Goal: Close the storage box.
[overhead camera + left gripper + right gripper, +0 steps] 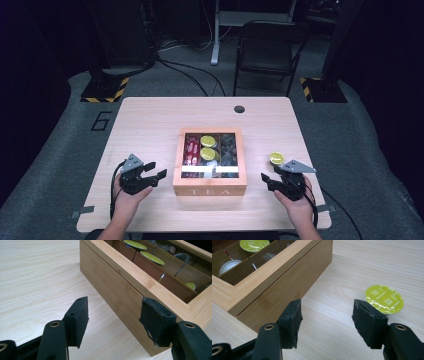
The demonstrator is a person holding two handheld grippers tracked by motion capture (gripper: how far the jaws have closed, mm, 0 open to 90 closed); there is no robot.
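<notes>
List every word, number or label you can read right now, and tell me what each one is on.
"TEA": front face of the wooden box, high view.
"6": dark marking on the grey floor left of the table.
"CAPPUCCINO": looks like this on the green lid of the loose capsule, right gripper view; its other print is too small to read.
Red packets in the box: print too blurred.
Green capsules in the box: print unreadable.
</notes>
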